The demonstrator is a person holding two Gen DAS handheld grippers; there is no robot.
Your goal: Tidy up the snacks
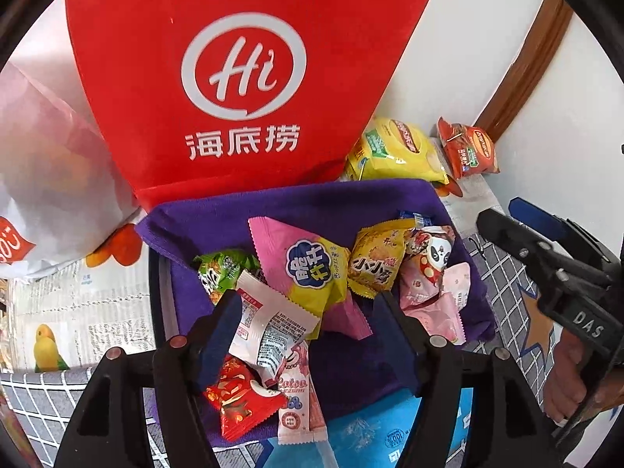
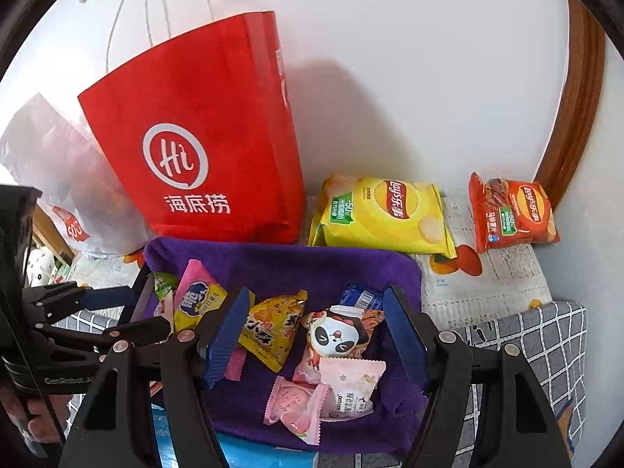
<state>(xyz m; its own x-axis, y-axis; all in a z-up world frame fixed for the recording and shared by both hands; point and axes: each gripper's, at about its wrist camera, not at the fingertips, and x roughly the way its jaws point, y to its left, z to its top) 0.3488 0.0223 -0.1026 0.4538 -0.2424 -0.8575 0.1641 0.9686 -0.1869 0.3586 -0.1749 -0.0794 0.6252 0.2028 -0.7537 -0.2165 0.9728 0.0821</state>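
A purple cloth-lined basket (image 1: 312, 202) (image 2: 292, 265) holds several snack packets. My left gripper (image 1: 308, 327) hangs over its left half, jaws open. A white packet (image 1: 269, 323) lies loose between them, leaning against the left pad, with the right finger clear of it. Below it lie a red packet (image 1: 238, 397) and a pink Lotso stick (image 1: 300, 401). My right gripper (image 2: 316, 335) stands open over the right half, around a panda packet (image 2: 335, 335) and not touching it. A yellow packet (image 2: 273, 327) and pink packets (image 2: 296, 401) lie nearby.
A red paper bag (image 2: 195, 148) stands behind the basket and a white plastic bag (image 2: 58, 179) to its left. Yellow (image 2: 386, 210) and orange (image 2: 511, 210) chip bags lie against the wall at back right. A blue packet (image 1: 370, 429) lies under the basket's front edge.
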